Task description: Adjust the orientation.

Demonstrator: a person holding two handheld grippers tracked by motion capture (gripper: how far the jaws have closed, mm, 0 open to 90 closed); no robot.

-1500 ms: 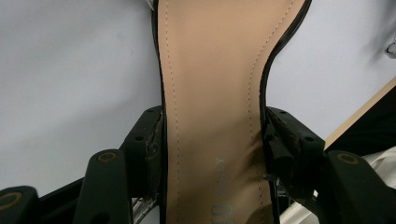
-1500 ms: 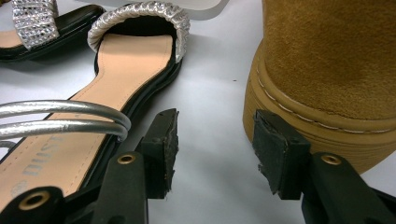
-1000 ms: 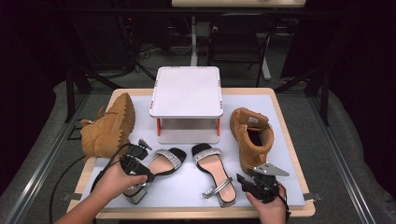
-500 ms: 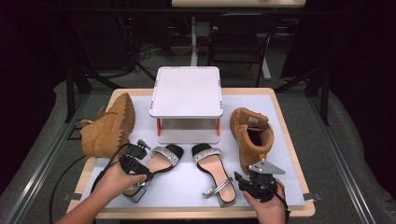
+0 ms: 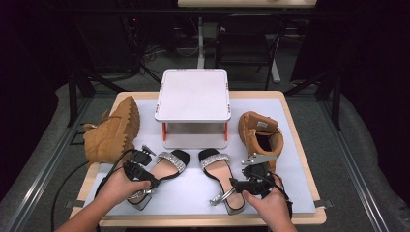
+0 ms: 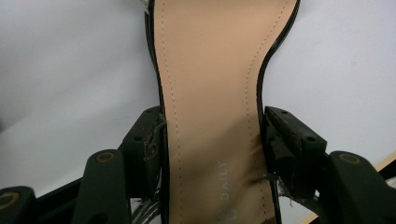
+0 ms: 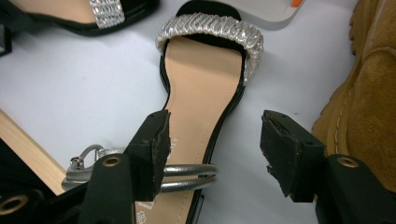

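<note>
Two black sandals with glittery silver straps lie side by side on the white mat. My left gripper is shut on the left sandal; in the left gripper view its pads press both edges of the tan insole at its narrow waist. My right gripper hovers over the heel end of the right sandal. Its jaws have just been opening and now stand wide in the right gripper view. The right sandal and its silver ankle strap lie below them, untouched.
A white raised stand sits at the back middle. One tan boot lies on its side at the left. Another tan boot stands upright at the right, close beside my right gripper. The table's wooden front edge is near both hands.
My right gripper has lifted off the right sandal's heel, drifted slightly left, and spread its jaws. The left hand and both sandals have stayed put.
</note>
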